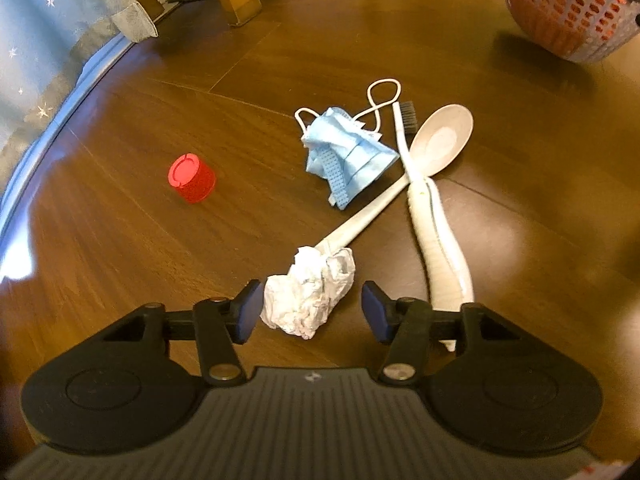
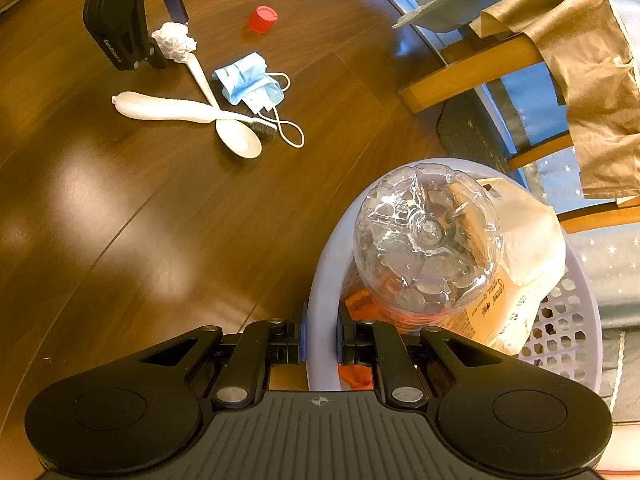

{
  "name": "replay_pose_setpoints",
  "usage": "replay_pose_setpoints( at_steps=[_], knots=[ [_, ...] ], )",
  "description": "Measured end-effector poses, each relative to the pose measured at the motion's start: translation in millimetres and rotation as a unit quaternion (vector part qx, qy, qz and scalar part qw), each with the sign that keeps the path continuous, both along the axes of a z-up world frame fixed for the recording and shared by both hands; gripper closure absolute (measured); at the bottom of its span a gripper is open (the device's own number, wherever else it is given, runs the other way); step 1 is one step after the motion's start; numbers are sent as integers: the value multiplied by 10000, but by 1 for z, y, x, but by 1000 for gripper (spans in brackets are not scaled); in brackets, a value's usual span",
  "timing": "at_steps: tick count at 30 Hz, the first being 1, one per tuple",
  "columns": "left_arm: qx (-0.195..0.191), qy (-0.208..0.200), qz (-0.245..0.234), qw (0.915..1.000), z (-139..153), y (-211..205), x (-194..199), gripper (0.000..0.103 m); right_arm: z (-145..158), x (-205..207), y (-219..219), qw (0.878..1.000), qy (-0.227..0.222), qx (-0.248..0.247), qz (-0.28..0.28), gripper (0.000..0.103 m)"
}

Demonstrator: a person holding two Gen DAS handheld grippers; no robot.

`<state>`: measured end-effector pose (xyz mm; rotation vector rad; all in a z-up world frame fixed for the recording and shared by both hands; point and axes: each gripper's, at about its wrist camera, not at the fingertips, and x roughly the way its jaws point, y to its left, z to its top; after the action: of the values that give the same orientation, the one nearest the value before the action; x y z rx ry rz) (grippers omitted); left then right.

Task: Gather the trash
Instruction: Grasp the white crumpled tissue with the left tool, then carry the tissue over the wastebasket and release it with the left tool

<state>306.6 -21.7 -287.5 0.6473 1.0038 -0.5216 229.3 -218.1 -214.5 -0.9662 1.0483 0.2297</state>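
Two tongs share the work: the right tongs [image 2: 322, 338] pinch the rim of the lilac plastic basket [image 2: 576, 320], probably steadying it, while the left tongs [image 1: 308, 310] stand spread around the crumpled white paper wad [image 1: 306, 294] on the brown wooden floor [image 1: 140, 240], poised to grip.

A lived-in room of a home is showing itself here: dark wood-plank flooring [image 1: 168, 240] is running up to a pale blue curtain [image 1: 36, 40] sprinkled with white stars, wooden chair legs [image 2: 472, 72] are standing at the floor's far edge with a tan cloth [image 2: 592, 80] hanging over them, and a dark rug [image 2: 472, 132] is lying under them. A lavender plastic basket [image 2: 568, 320] is sitting on the floor, and a blue face mask [image 1: 348, 152] is lying nearby.
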Motion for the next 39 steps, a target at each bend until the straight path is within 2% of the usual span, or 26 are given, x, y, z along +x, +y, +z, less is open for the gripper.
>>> replay_pose_setpoints(
  at_steps=[10, 18, 24, 31, 39],
  knots=[
    [72, 11, -35, 10000, 2, 2, -1, 85, 1, 2, -1, 10000, -3, 14, -29, 93],
    [-63, 232, 64, 9997, 20, 0, -4, 89, 0, 1, 0, 10000, 0, -3, 4, 93],
    [-276, 347, 245, 9987, 54, -12, 4, 89, -1, 2, 0, 10000, 4, -14, 6, 93],
    [-311, 255, -81, 9992, 114, -24, 3, 89, -1, 3, 0, 10000, 3, -3, 0, 93],
    [-857, 60, -195, 9961, 185, -54, -3, 89, -1, 3, 0, 10000, 0, -18, 8, 93]
  ],
)
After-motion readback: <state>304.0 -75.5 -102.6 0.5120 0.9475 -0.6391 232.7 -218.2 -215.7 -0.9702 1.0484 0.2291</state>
